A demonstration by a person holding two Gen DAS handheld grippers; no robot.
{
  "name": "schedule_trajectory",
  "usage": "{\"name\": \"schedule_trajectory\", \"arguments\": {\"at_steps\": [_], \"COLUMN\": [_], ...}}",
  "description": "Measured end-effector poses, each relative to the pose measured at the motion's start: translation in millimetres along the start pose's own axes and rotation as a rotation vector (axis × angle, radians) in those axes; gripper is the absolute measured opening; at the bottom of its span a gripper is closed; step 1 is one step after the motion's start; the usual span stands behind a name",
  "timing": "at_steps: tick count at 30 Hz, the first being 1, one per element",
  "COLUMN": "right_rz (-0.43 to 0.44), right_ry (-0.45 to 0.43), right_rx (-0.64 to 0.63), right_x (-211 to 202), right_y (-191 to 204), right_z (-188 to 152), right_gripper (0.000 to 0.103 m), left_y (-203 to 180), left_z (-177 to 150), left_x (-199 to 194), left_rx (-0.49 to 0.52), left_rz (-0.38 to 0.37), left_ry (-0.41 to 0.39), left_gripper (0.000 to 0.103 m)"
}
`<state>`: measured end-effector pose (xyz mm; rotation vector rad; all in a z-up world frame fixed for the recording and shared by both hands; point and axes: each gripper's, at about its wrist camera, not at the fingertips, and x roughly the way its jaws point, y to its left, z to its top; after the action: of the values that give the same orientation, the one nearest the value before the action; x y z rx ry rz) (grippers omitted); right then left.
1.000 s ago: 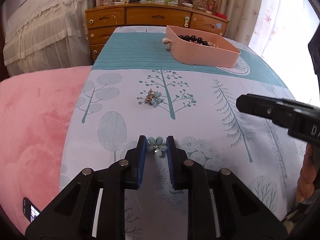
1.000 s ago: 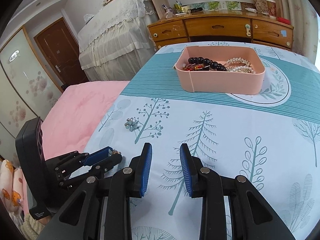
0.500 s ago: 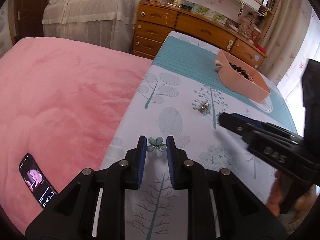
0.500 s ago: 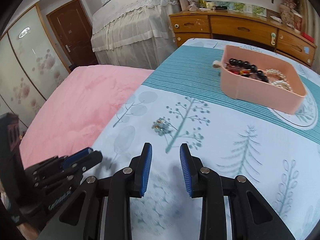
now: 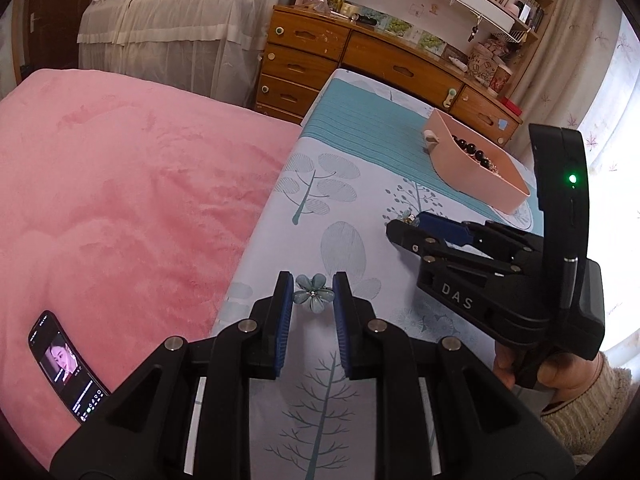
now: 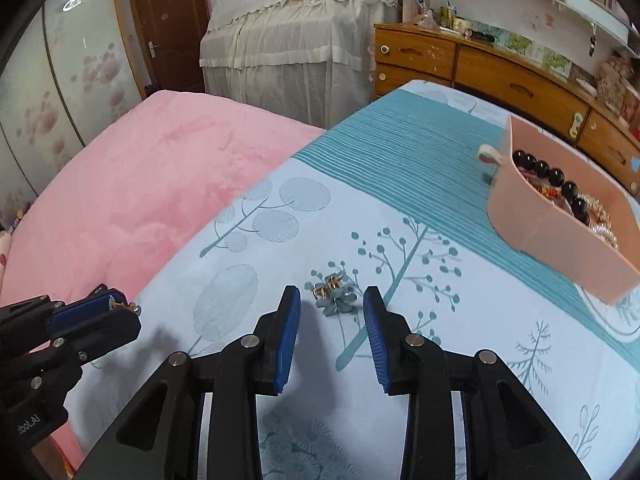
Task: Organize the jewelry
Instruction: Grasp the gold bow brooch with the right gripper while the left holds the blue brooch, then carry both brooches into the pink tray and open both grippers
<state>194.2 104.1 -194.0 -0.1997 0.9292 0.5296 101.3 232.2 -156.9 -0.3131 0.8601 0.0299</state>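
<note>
A pale blue flower earring (image 5: 313,296) sits clamped between the blue pads of my left gripper (image 5: 312,294), held above the tree-print cloth near its left edge. In the right wrist view that gripper (image 6: 120,312) shows at the lower left with a gold bit at its tip. A second blue flower earring with gold parts (image 6: 334,300) lies on the cloth. My right gripper (image 6: 331,291) hovers over it with its jaws opening, one pad on each side and neither touching it. The left wrist view shows the right gripper (image 5: 404,226) low over the cloth.
A pink tray (image 6: 560,240) with black beads and pearls stands at the far right of the cloth (image 5: 320,208). A phone (image 5: 66,368) lies on the pink blanket to the left. A wooden dresser (image 5: 380,64) is behind. A hand in a knit sleeve (image 5: 560,380) holds the right gripper.
The right gripper has moved left and down to the earring on the cloth, and its jaws have widened slightly. The left gripper has rolled and shifted, keeping its flower earring.
</note>
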Motion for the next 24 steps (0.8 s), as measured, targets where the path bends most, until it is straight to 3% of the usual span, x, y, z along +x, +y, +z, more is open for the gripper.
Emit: {"name": "schedule_trajectory", "arguments": {"at_steps": [8,9,13,19,24], "right_rz": [-0.003,-0.002,0.062,0.109,0.106], "right_ry": [-0.02,-0.021,-0.007,-0.056,-0.122], "right_rx": [-0.025,-0.018,0.077,0.181,0.228], "right_x": [8.1,6.9,3.4,-32.4,-77.4], "right_y": [-2.9,-5.4,-21.7,-54.0,-81.1], "right_z": [2.8,1.9,3.6,1.0,0.0], "right_gripper": [0.03,0.024,0.023,0.023,0.023], "left_y": [-5.6,-7.0,-18.2,-45.9,-77.8], "left_z": [-0.2,-0.3,0.0,6.8,31.5], "left_x": [4.2,4.2,3.1,0.8,-5.3], "left_rx": [0.018,0.021,0.05,0.095,0.137], "left_rz": [0.015,0.019,0.036,0.027,-0.027], "left_ry": [-0.002,-0.005,-0.018,-0.021,-0.032], "left_gripper": [0.017,0.017,0.017,0.017,0.017]}}
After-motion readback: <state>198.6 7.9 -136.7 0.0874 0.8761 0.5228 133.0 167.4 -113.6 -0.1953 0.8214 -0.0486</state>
